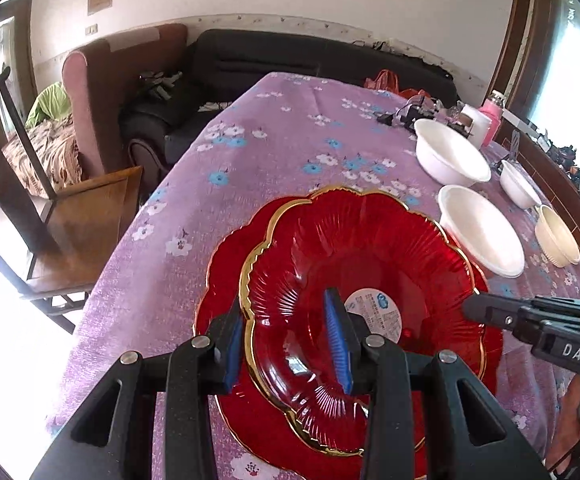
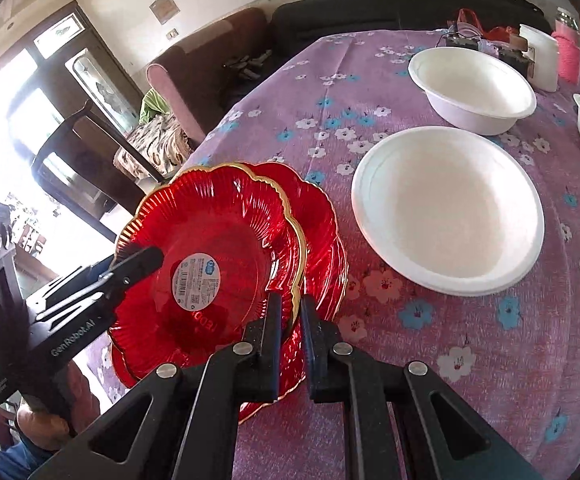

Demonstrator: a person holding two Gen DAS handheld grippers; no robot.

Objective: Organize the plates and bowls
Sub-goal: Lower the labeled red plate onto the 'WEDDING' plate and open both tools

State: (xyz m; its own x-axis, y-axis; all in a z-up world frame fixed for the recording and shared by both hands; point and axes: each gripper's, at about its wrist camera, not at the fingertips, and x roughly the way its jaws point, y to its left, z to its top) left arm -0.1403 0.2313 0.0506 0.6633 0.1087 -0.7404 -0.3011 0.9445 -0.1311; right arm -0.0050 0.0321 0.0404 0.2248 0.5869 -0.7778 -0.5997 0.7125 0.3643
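Lowering the top red plate (image 2: 210,248) squarely onto the red plate beneath (image 2: 321,236), near the table's (image 1: 250,128) left edge, wants both sides level. The right gripper (image 2: 293,312) pinches its rim; the left gripper (image 1: 290,344) straddles the opposite rim, seemingly loosely. Round, face up, tilted slightly; no long axis.
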